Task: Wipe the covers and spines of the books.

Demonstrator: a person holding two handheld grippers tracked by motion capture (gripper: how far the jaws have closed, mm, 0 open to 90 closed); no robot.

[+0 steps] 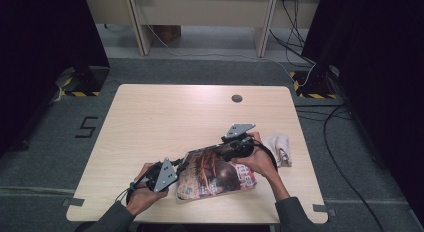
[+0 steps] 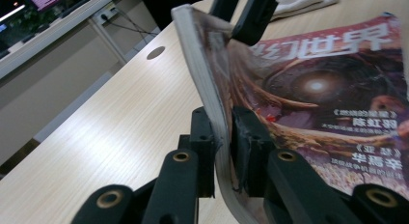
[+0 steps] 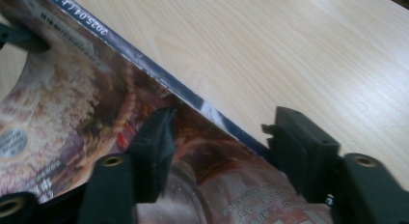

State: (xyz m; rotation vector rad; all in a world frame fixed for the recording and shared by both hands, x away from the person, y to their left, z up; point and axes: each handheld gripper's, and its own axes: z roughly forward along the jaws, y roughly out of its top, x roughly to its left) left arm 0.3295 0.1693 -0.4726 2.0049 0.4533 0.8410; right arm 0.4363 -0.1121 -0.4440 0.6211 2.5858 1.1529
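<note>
We clamp our left gripper (image 2: 223, 151) on the magazine (image 1: 216, 173) edge; right gripper (image 3: 219, 147) jaws straddle its spine, apart. Spine reads "2025.04". Bench (image 1: 165, 117) beyond lies open.

The right gripper (image 3: 219, 142) has its 2 black jaws standing apart over the spine edge of a magazine (image 3: 62, 122). 1 jaw lies on the reddish-brown cover, the other over the bare wooden table (image 3: 289, 50) just past the dark spine, which carries white print and runs diagonally.
</note>
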